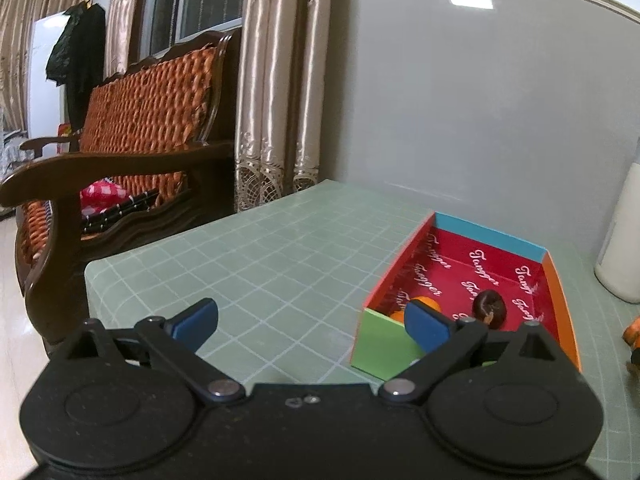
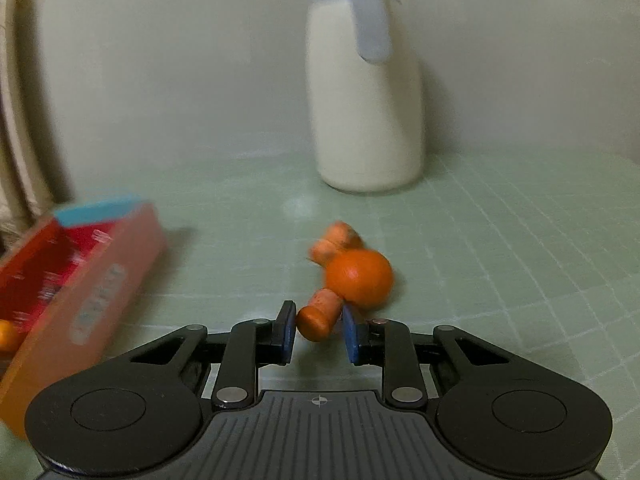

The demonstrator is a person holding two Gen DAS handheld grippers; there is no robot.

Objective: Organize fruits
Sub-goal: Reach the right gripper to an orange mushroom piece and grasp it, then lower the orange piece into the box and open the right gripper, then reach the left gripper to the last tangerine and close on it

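A colourful open box (image 1: 500, 242) with a red printed inside sits on the green grid mat (image 1: 280, 256). A dark brown fruit (image 1: 490, 305) and an orange fruit (image 1: 427, 302) lie in it. My left gripper (image 1: 316, 322) is open and empty, low over the mat just left of the box. In the right wrist view, my right gripper (image 2: 319, 334) has its jaws around the stubby end of an orange toy fruit (image 2: 352, 278) lying on the mat; the pads look in contact. The box (image 2: 100, 280) is blurred at the left.
A tall white jug (image 2: 366, 92) with a grey handle stands at the back of the mat by the wall, and shows at the right edge of the left wrist view (image 1: 624, 240). A wooden wicker sofa (image 1: 132, 152) and curtains (image 1: 280, 80) lie beyond the mat's left edge.
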